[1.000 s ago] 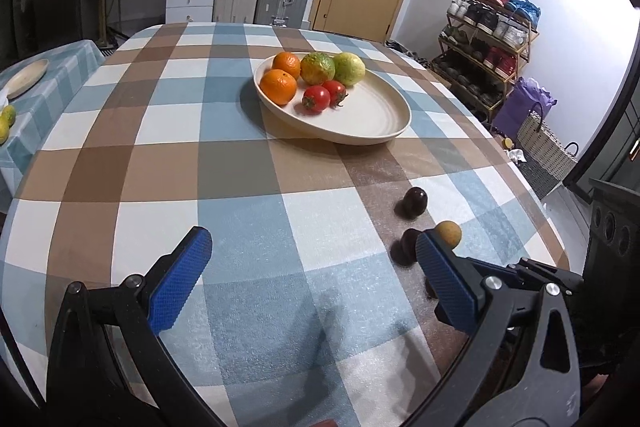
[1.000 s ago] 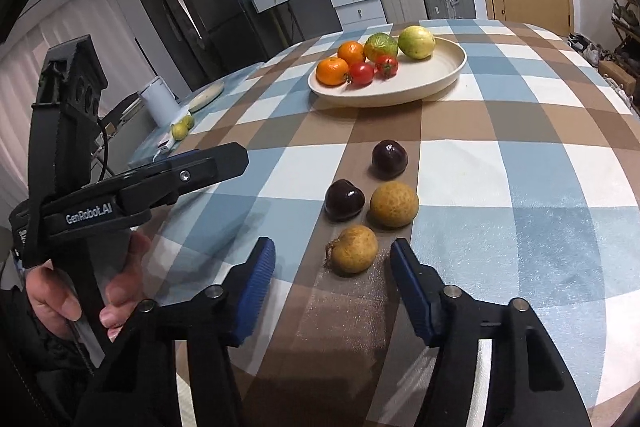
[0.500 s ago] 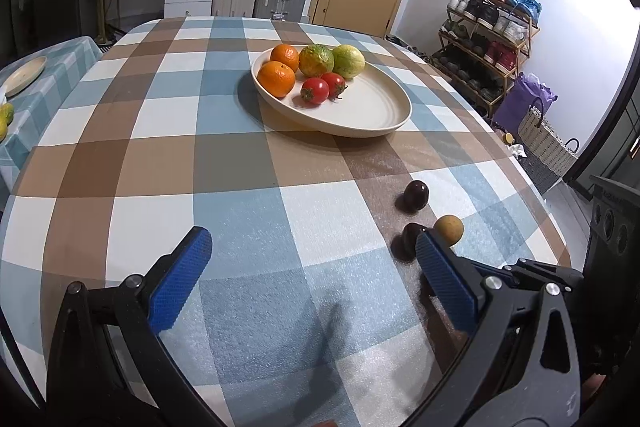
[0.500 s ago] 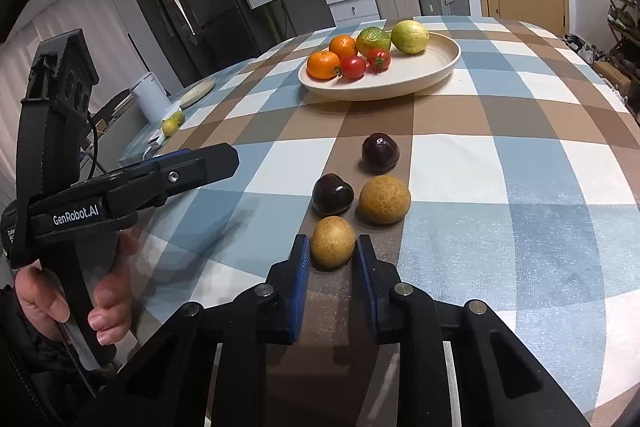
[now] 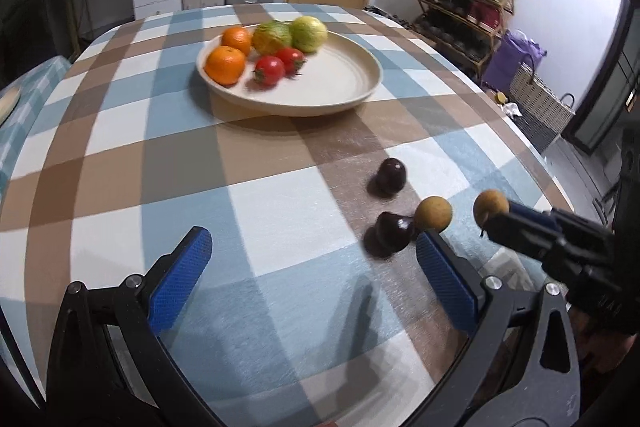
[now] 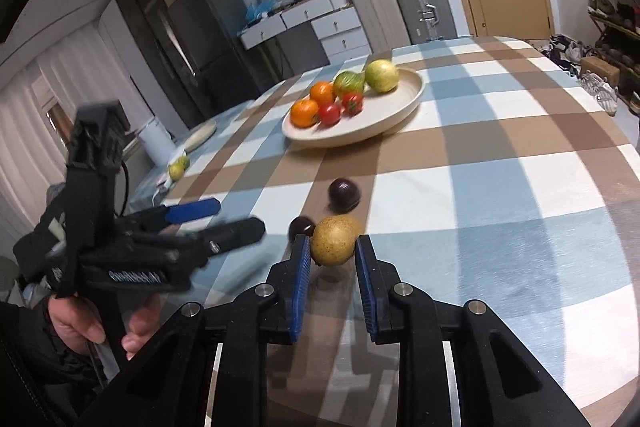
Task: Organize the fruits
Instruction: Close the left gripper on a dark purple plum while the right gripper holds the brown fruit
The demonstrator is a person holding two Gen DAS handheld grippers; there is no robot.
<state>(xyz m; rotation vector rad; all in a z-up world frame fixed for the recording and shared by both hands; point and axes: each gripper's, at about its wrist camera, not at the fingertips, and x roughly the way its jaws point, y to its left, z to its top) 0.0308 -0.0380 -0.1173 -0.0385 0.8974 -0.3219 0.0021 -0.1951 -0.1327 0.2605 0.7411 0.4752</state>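
The right gripper point(image 6: 333, 259) has its jaws pinching 1 tan fruit point(image 6: 333, 240), held clear of the worktop point(image 6: 500, 195); a second ago those jaws stood spread either side of it as it lay on the cloth, and half a second ago they had closed on it while it was still down. The pick is therefore made and the lift begun, and in my judgement the carry to the plate point(image 6: 404, 97) is the step now due. The left gripper point(image 5: 312, 267) has its jaws spread wide with nothing between them, hovering low over the worktop as it did a second ago; it has taken no part in the pick. Left on the cloth are 3 loose fruits: a second tan one point(image 5: 433, 213), touching or just beside a dark one point(image 5: 394, 231), and another dark one point(image 5: 391, 175) a little beyond, between that pair and the plate. In the right wrist view the second tan fruit is hidden behind the held one. The plate stands well apart from the loose group, toward the far side, and holds 6 fruits crowded at its left and far part: 2 oranges point(image 5: 225, 65), 2 tomatoes point(image 5: 269, 70) and 2 green fruits point(image 5: 308, 33). Its near and right part is bare, leaving room for the rest. By this count, 1 is in hand and 3 are yet to move.
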